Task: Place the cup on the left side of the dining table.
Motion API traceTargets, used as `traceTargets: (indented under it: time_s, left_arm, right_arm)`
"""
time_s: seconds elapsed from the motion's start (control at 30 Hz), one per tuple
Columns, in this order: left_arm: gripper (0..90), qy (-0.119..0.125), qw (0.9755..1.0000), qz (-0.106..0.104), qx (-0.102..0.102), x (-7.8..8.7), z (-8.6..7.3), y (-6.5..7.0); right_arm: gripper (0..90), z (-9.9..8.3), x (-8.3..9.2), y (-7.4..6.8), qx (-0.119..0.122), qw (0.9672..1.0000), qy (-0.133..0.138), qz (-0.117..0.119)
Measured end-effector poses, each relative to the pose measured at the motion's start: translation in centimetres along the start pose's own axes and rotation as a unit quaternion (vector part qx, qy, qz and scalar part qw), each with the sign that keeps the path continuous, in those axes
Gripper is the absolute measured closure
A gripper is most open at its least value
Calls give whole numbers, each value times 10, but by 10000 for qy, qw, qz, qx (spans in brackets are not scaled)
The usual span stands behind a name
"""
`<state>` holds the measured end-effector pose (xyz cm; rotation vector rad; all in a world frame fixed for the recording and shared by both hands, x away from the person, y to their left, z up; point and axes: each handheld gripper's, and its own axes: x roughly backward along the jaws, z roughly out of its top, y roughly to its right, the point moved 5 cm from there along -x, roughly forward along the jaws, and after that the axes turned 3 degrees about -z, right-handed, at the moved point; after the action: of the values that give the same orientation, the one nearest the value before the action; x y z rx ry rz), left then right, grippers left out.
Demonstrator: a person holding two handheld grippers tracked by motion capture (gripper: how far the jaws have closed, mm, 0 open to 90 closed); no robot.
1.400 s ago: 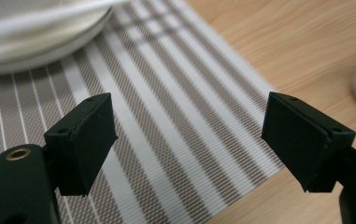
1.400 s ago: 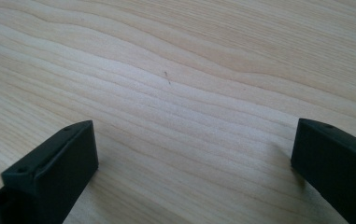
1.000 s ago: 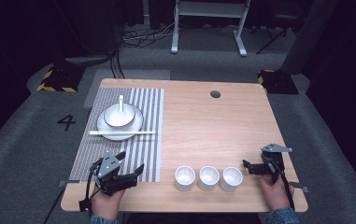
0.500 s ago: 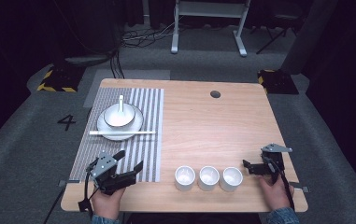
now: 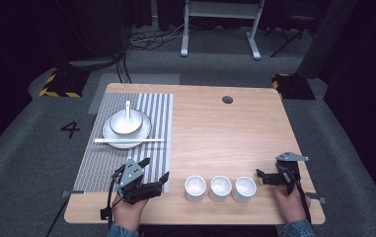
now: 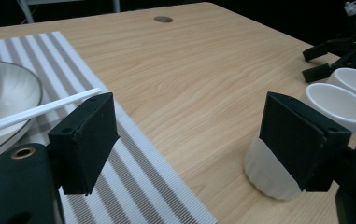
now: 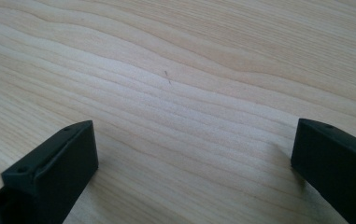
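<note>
High view: the light wooden table [image 5: 215, 133] carries a grey-and-white striped placemat [image 5: 126, 140] along its left edge. On the mat's far half sits a white plate with a dark rim [image 5: 126, 129] holding a white bowl [image 5: 124, 122] with a white spoon [image 5: 128, 108] standing in it; 1 long white chopstick [image 5: 129, 140] lies across the plate's near rim. 3 small white cups stand in a row near the table's front edge: the left cup [image 5: 195, 188], the middle cup [image 5: 220, 188] and the right cup [image 5: 244, 189], each just beside the next. The left gripper [image 5: 155, 177], held in the person's left hand [image 5: 129, 210], hovers over the mat's near right corner with its jaws spread apart and empty, pointing toward the left cup. The right gripper [image 5: 263, 177], held in the right hand [image 5: 289, 200], sits near the table's front right corner, just beside the right cup, jaws apart and empty. Against the pictures from 1 s and 0.5 s ago, the left gripper has edged slightly toward the cups; the right gripper, cups and place setting stay as they were.

Left gripper view: the 2 black jaws stand wide apart over the mat's edge and bare wood. The left cup [image 6: 271, 175] is partly hidden behind the right-hand jaw; the other 2 cups and the right gripper [image 6: 320, 58] lie beyond.

Right gripper view: the 2 black jaws are spread wide over bare wood grain [image 7: 175, 93], holding nothing.
</note>
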<state>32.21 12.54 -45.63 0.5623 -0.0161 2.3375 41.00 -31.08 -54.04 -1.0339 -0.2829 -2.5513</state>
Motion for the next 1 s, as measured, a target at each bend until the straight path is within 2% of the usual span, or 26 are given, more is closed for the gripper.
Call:
traceTargets:
  time_s: [0.07,0.17,0.2,0.4,0.43,0.47,0.53,0.6,0.67,0.73,0.77,0.87,0.97,1.0]
  left_arm:
    - [194,40,9999,-149,-13,-7,3,6]
    - [197,93,9996,-229,-94,-12,6,14]
    - [197,93,9996,-229,-94,-12,6,14]
    - [197,128,9984,-545,-53,-24,11,30]
    - [194,53,9976,-671,-139,-29,11,37]
    - [190,53,9976,-671,-139,-29,11,37]
    - [186,-24,9969,-722,-316,-35,11,47]
    - [178,-36,9966,-744,-341,-37,11,49]
    - [172,-14,9958,-872,-268,-40,12,55]
    - [167,-9,9955,-911,-251,-41,12,57]
    - [163,-116,9950,-962,-243,-45,11,60]
    - [157,-249,9951,-927,-241,-49,7,61]
    - [151,-428,9945,-959,-56,-58,-2,64]
    - [151,-428,9945,-959,-56,-58,-2,64]
  right_arm:
    - [6,0,0,0,2,10000,0,3]
    - [6,0,0,0,2,10000,0,-2]
    - [6,0,0,0,2,10000,0,-2]
    - [6,0,0,0,-5,10000,0,-6]
    - [6,0,0,0,-5,10000,-1,-6]
    - [6,0,0,0,-5,10000,-1,-6]
    - [6,0,0,0,-4,10000,0,-6]
    - [6,0,0,0,-3,10000,1,-6]
    - [6,0,0,0,-6,10000,-1,-8]
    - [6,0,0,0,-6,10000,-1,-7]
    - [6,0,0,0,-6,10000,-1,-7]
    - [6,0,0,0,-7,10000,-2,-5]
    - [6,0,0,0,-6,10000,-1,-7]
    - [6,0,0,0,-7,10000,-1,-7]
